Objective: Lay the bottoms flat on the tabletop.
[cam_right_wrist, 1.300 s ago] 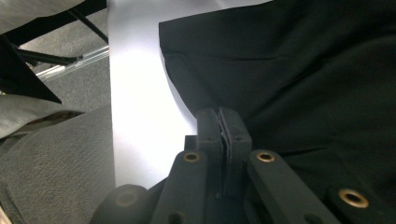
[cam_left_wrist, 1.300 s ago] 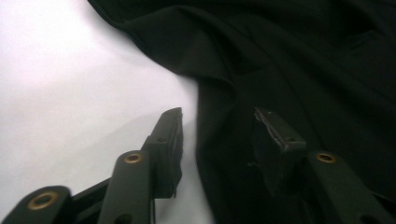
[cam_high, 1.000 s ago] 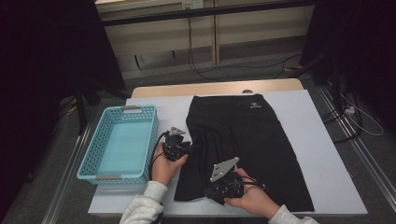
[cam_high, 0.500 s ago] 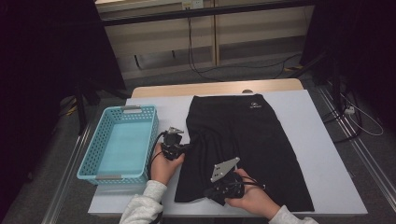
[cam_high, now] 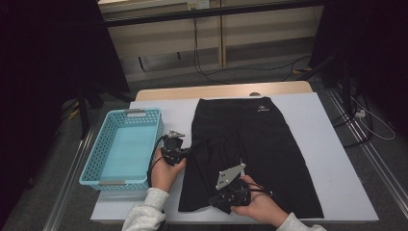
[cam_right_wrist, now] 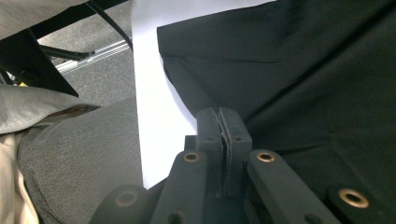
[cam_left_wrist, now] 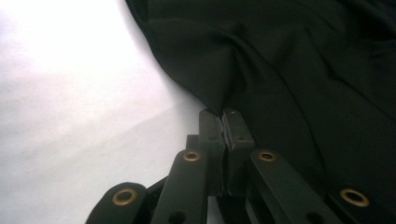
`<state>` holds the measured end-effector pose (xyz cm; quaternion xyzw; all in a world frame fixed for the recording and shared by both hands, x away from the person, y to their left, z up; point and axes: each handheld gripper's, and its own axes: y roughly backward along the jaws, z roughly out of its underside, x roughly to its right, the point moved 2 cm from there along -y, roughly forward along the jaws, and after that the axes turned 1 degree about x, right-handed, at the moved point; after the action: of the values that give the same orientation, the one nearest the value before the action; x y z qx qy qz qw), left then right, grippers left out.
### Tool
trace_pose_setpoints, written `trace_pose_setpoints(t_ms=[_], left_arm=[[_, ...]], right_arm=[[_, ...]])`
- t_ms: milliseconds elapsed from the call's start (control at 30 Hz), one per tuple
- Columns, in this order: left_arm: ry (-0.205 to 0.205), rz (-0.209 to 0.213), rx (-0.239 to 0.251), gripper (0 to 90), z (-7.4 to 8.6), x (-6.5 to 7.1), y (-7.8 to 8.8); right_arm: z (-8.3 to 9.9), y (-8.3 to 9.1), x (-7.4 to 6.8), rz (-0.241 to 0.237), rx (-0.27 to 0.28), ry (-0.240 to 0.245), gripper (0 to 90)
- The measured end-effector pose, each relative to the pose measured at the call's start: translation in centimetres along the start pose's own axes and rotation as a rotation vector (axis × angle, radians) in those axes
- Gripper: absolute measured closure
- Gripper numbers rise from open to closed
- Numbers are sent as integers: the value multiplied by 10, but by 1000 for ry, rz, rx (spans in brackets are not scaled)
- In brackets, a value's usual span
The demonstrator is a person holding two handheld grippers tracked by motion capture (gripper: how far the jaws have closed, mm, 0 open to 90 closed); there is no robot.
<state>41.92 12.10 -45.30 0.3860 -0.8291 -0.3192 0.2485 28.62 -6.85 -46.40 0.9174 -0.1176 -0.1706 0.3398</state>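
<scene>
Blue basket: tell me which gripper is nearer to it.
Left. The left gripper sits just beside the blue basket's right wall, pinching the edge of the black shorts. The right gripper is farther off, at the shorts' near hem.

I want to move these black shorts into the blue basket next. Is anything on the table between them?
Nothing visible blocks the way. The black fabric shorts lie flat right of the light blue plastic basket; between them is bare white table and the left gripper, shut on the shorts' left edge. The basket looks empty.

Lab: railed table (cam_high: 332, 144), floor cables (cam_high: 207, 62)
</scene>
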Motion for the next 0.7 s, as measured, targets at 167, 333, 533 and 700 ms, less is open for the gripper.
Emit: trace_pose_setpoints(t_ms=[167, 333, 533, 700], left_arm=[[-5, -8, 13, 876, -1, 0, 0], [4, -34, 59, 788, -4, -3, 3], [-3, -62, 51, 674, -2, -6, -5], [12, -50, 27, 665, 2, -8, -11]], right_arm=[[0, 2, 0, -18, 7, 0, 888], [0, 3, -1, -32, 3, 2, 888], [1, 6, -4, -31, 6, 5, 886], [1, 4, -5, -40, 2, 15, 886]])
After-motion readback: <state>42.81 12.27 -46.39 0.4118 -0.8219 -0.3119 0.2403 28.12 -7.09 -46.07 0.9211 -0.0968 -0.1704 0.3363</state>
